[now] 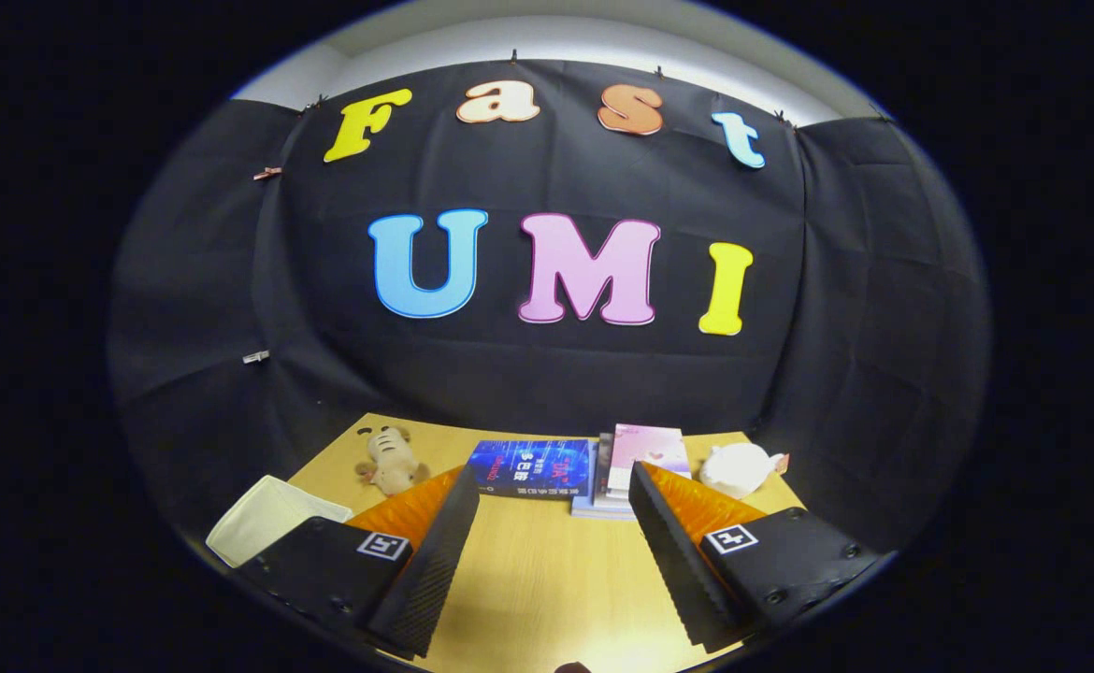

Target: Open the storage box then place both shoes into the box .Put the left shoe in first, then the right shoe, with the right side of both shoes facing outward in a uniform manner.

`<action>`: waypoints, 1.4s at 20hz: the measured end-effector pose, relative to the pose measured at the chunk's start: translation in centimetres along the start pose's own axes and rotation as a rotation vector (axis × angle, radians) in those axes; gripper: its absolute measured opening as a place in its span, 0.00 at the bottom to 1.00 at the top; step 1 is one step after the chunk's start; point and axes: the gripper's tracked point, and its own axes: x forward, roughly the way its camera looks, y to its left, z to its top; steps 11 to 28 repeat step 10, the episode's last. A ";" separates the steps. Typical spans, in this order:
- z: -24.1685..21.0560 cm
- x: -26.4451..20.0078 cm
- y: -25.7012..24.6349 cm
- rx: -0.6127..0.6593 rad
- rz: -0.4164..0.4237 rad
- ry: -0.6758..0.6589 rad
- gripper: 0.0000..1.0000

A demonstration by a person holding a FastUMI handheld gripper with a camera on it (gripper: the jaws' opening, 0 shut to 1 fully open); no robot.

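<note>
My gripper [554,479] is open, its two fingers spread wide above the wooden table [547,570] with nothing between them. A cream-white box-like object [262,528], possibly the storage box, lies beside the left finger at the table's near left corner; the finger partly hides it. I cannot make out any shoes.
Beyond the fingers, along the table's far edge, lie a beige plush toy [390,461], a blue book [533,467], a stack of books with a pink cover on top [636,463], and a white plush toy [739,467]. Black cloth walls close the booth.
</note>
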 end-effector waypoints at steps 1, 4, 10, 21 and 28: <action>0.1 -0.3 -0.6 -0.014 -0.015 -0.008 0.99; 0.6 -1.7 -1.9 -0.051 -0.058 -0.056 0.98; 0.4 -3.0 -3.4 -0.071 -0.073 -0.080 0.98; 0.4 -3.0 -3.4 -0.071 -0.073 -0.080 0.98; 0.4 -3.0 -3.4 -0.071 -0.073 -0.080 0.98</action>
